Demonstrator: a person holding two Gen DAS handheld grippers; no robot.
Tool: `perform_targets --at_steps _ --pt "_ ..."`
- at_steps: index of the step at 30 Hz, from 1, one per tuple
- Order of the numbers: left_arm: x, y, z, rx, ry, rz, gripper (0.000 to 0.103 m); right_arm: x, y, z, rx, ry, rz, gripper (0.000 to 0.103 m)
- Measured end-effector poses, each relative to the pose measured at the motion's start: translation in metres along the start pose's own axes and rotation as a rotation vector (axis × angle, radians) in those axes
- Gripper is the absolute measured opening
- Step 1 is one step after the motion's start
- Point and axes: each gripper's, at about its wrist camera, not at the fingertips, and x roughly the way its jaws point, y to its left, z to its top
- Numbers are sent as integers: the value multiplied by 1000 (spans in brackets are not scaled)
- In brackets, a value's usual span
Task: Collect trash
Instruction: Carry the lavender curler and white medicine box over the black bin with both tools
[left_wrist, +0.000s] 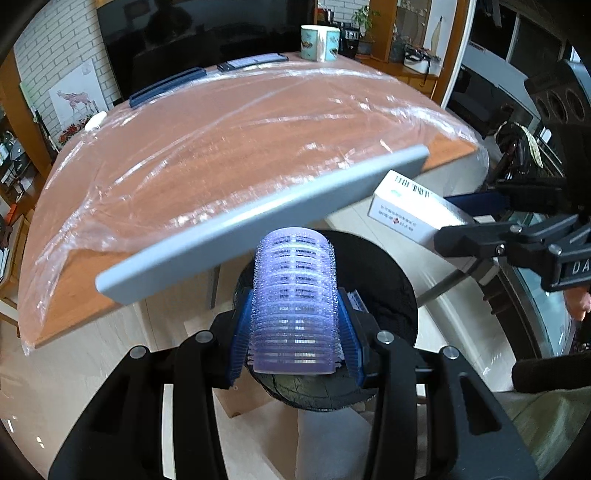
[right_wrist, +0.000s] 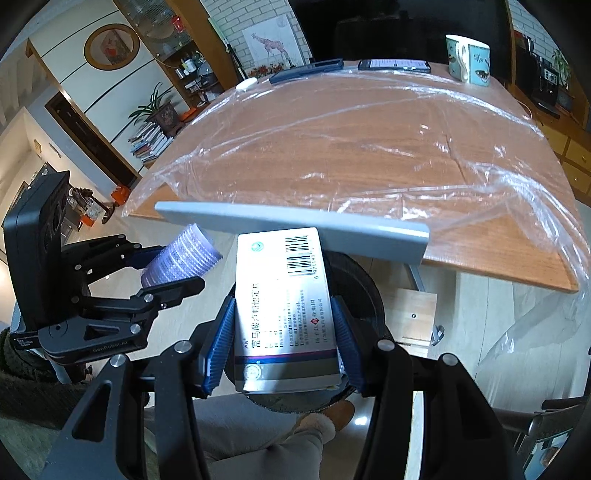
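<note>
Both claws are loaded: the left claw (left_wrist: 295, 332) is clamped on a purple hair roller (left_wrist: 294, 299), its blue ribbed pads (left_wrist: 240, 339) pressing the roller's two sides, and the right claw (right_wrist: 284, 332) is clamped on a white medicine box (right_wrist: 284, 310) with a barcode on its far end. Each is held past the near edge of the counter (right_wrist: 332, 147), over a round black bin (left_wrist: 391, 280) on the pale floor. A grey flat bar (right_wrist: 295, 225) juts out at the counter's near edge, just above the roller and the box. Brown wood shows through a crinkled clear plastic sheet (left_wrist: 221, 147) spread over the counter. At the far edge stand a patterned mug (right_wrist: 467, 61), a phone (right_wrist: 393, 65) and a dark blue flat case (right_wrist: 306, 70). Behind them are a white brick wall (left_wrist: 55, 48) and wooden shelving.
</note>
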Motion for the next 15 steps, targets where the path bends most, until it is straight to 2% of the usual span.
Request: perform_targets --at_steps 15 --pt "32 -8 -20 3 93 21 44 27 -8 -19 22 80 8 51"
